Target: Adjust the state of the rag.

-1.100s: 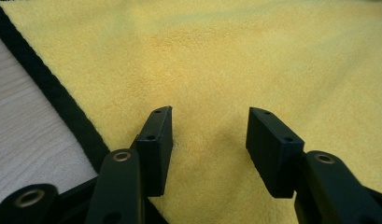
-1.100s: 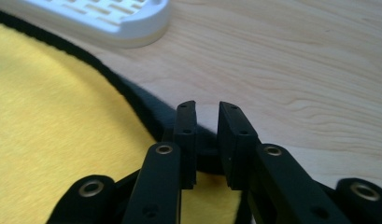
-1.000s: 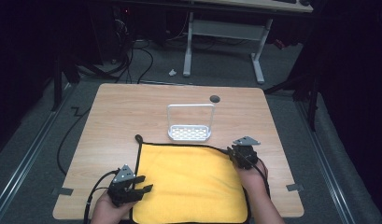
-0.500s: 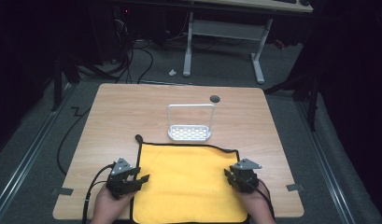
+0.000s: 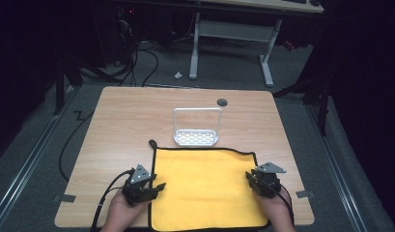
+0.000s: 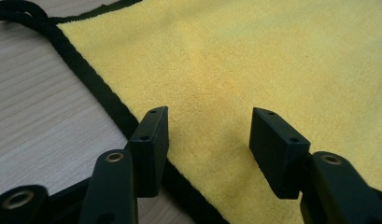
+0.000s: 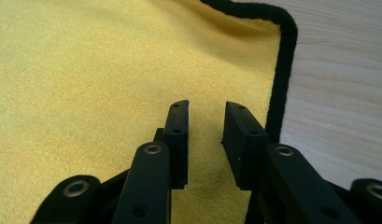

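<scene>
Yellow microfibre cloth with black hem [image 5: 207, 186] lies flat at the near middle of the light wooden table [image 5: 122, 121]. Left gripper [image 5: 154, 188] sits over its left hem, jaws spread wide. Right gripper [image 5: 250, 180] sits just inside its right hem, jaws narrowly parted, nothing pinched. Beyond the cloth's far edge stands a white perforated plastic rack [image 5: 196, 126].

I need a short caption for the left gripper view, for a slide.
Open left claw poised over the yellow cloth near its black-trimmed edge.

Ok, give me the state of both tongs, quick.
Left tongs: open, over the yellow cloth's left edge, holding nothing.
Right tongs: open, narrower gap, near its right edge, holding nothing.
</scene>
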A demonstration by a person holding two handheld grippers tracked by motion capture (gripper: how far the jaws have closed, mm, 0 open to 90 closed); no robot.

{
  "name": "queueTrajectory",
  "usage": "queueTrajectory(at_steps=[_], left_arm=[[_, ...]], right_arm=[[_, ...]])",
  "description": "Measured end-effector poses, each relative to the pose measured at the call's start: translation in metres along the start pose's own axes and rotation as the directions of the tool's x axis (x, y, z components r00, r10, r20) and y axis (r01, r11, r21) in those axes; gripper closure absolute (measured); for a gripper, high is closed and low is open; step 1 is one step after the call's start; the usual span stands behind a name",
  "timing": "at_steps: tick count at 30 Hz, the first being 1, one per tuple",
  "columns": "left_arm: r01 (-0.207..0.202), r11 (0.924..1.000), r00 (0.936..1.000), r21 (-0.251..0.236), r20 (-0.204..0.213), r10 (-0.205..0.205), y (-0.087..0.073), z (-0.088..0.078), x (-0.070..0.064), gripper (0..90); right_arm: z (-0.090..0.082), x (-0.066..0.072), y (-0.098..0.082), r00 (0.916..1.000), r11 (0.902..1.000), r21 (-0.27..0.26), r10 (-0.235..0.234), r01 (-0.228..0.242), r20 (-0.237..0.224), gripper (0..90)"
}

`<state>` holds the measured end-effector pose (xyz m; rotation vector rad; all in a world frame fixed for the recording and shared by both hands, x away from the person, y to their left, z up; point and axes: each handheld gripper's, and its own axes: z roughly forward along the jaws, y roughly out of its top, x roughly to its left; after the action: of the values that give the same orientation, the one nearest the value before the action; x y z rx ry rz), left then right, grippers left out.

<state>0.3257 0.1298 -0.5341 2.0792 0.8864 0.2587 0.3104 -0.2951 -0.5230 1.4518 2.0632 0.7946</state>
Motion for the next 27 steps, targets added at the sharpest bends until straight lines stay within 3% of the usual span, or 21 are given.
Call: queueTrajectory(at_steps=[3, 6, 8, 12, 18, 20, 22, 25, 27], left_arm=[[0.031, 0.9995, 0.9995, -0.005, 0.005, -0.031, 0.003, -0.001, 0.006, 48.0], [0.069, 0.9971, 0.9969, -0.03, -0.036, -0.071, 0.012, -0.001, 0.023, 46.1], [0.095, 0.994, 0.9929, -0.054, -0.067, -0.099, 0.017, 0.003, 0.037, 42.7], [0.139, 0.9889, 0.984, -0.053, -0.105, -0.144, 0.031, 0.017, 0.058, 41.1], [0.162, 0.9867, 0.9761, -0.008, -0.145, -0.162, 0.051, 0.042, 0.067, 41.8], [0.176, 0.9842, 0.9715, -0.019, -0.158, -0.177, 0.052, 0.048, 0.067, 41.4], [0.165, 0.9858, 0.9686, -0.029, -0.183, -0.168, 0.053, 0.052, 0.065, 41.4], [0.092, 0.9958, 0.9657, -0.005, -0.243, -0.09, 0.054, 0.056, 0.055, 44.4], [0.079, 0.9969, 0.9656, -0.002, -0.249, -0.077, 0.055, 0.057, 0.05, 53.3]], right_arm=[[-0.003, -0.001, -0.003, 0.9999, 0.9999, -0.009, 0.011, -0.011, 0.002, 68.1], [-0.007, -0.002, -0.003, 0.9998, 0.9986, -0.048, 0.022, -0.022, -0.003, 64.4], [-0.009, -0.001, -0.001, 0.9995, 0.9971, -0.07, 0.031, -0.031, -0.005, 63.0], [-0.008, 0.003, -0.001, 0.9999, 0.9965, -0.083, -0.003, 0.002, -0.011, 62.5], [-0.007, 0.004, -0.002, 0.9998, 0.9968, -0.079, -0.009, 0.007, -0.02, 62.4], [-0.007, 0.005, -0.002, 0.9996, 0.9966, -0.082, -0.013, 0.011, -0.025, 62.4], [-0.008, 0.005, -0.002, 0.9995, 0.9966, -0.082, -0.016, 0.013, -0.027, 62.5], [-0.008, 0.005, -0.002, 0.9993, 0.9965, -0.083, -0.015, 0.012, -0.033, 62.7], [-0.007, 0.005, -0.002, 0.9993, 0.9968, -0.08, -0.009, 0.006, -0.038, 62.7]])
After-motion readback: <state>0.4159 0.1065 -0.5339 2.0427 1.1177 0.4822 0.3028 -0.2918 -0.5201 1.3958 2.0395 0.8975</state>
